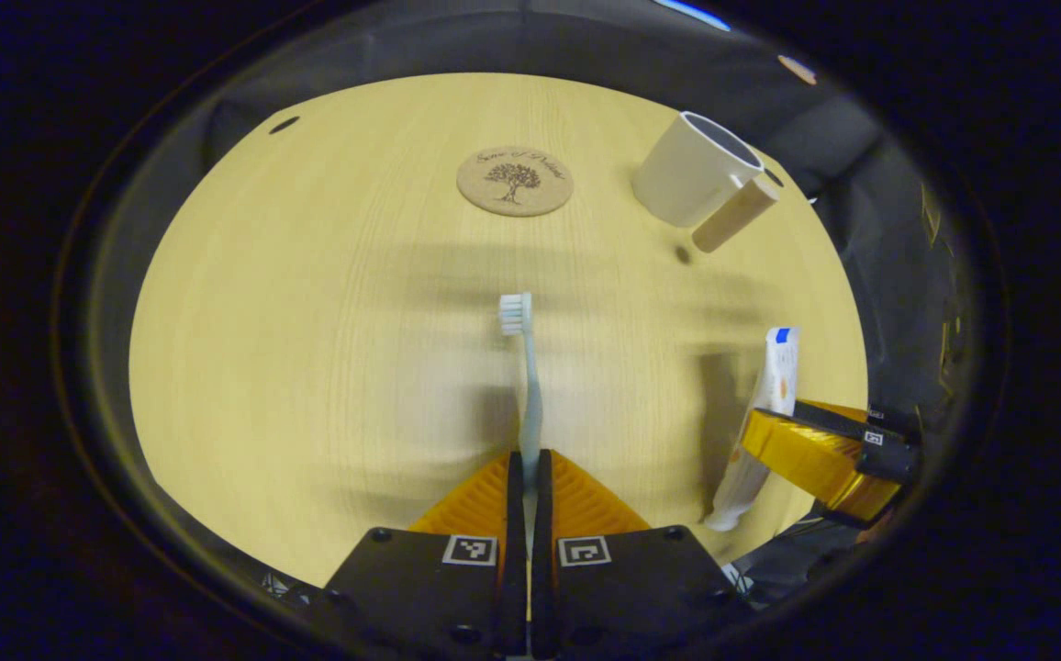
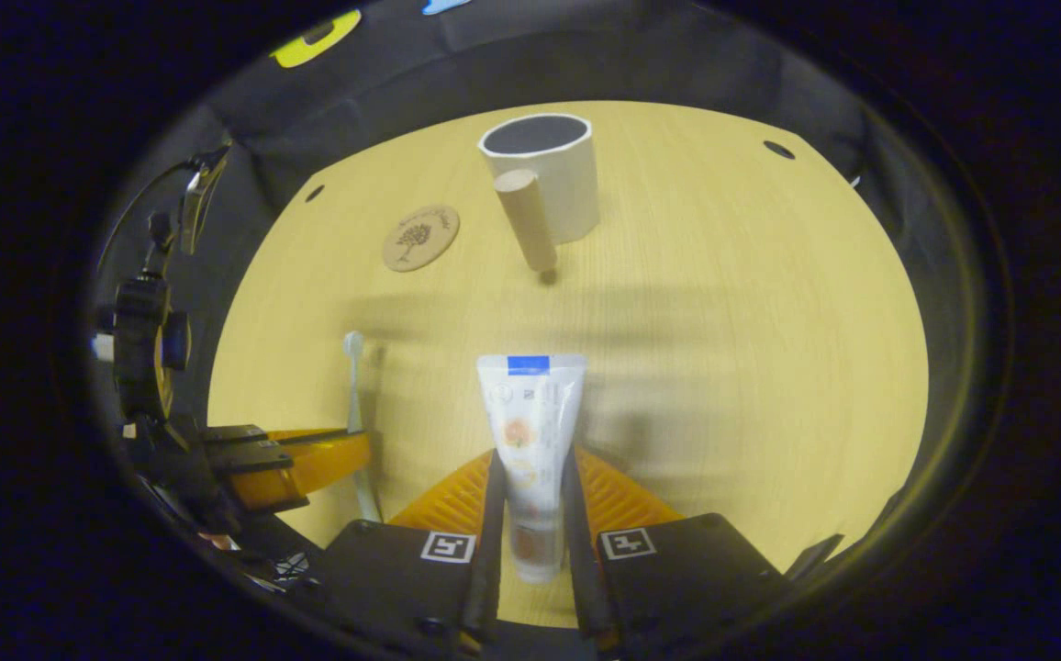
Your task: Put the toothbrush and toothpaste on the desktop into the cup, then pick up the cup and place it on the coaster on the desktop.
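Both tools have their loads, so the step in hand is the first one: getting the toothbrush and toothpaste into the cup.

In the left gripper view, the left gripper [image 1: 528, 477] has its fingers drawn nearly together on the handle of the toothbrush [image 1: 527, 386], whose bristled head points away toward the far edge of the tabletop [image 1: 310, 349]. In the right gripper view, the right gripper [image 2: 530, 514] is closed on the lower half of the toothpaste tube [image 2: 530, 431], both fingers pressing its sides, the crimped end pointing toward the cup. Whether either item is lifted clear of the wood or is resting on it cannot be told, though shadows beside each suggest some lift.

The white cup [image 2: 544, 174] stands upright near the far edge of the tabletop, mouth open, with its wooden handle [image 2: 526, 220] sticking out toward the near edge. The round cork coaster [image 2: 420, 237] lies beside it along the far edge, apart from the cup, and nothing sits on it.

The next move, as I judge it, calls for carrying one item over the cup's mouth, tipping it toward vertical and letting go so it drops inside, then the other. The mouth is narrow for two tools at once, so going in turn seems wise. The wooden handle faces the approach and could be knocked.
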Motion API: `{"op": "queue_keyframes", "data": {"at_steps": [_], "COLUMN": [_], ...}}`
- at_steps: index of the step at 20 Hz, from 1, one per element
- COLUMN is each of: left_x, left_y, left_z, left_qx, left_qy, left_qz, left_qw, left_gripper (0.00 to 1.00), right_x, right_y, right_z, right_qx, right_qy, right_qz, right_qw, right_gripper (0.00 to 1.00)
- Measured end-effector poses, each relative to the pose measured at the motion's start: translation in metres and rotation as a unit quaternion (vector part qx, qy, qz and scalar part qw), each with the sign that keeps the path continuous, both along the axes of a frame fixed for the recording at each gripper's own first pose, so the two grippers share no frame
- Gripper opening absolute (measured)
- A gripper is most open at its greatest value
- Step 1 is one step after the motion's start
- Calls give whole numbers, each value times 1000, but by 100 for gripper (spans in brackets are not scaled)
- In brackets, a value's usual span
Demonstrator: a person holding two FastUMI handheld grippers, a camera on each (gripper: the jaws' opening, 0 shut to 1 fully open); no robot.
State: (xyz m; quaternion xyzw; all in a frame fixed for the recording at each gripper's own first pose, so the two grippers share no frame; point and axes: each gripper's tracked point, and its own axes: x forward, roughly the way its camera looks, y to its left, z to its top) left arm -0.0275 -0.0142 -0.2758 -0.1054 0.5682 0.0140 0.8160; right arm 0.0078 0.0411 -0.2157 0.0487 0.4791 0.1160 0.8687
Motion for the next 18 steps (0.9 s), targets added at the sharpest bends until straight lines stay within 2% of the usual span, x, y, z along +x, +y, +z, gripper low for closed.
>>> {"op": "queue_keyframes", "data": {"at_steps": [7,9,10,13,14,18], "left_x": [10,14,17,31,37,60], "left_y": [-9,-9,-9,-10,-12,-14], "left_z": [31,42,49,62,69,100], "left_qx": [-2,2,2,6,7,12], "left_qy": [-89,-111,-122,-149,-163,-210], "left_qz": [9,1,-4,-23,-30,-57], "left_qw": [996,994,992,989,986,976], "left_gripper": [11,7,10,10,7,11], "right_x": [-6,-3,-1,10,14,27], "right_y": [0,-1,-2,1,2,2], "right_z": [26,34,41,57,64,95], "right_qx": [2,2,3,0,0,-9], "right_qy": [-101,-124,-137,-172,-186,-222], "right_qz": [14,8,3,-16,-20,-33], "right_qw": [995,992,991,985,982,974], "right_gripper": [36,36,36,36,36,36]}}
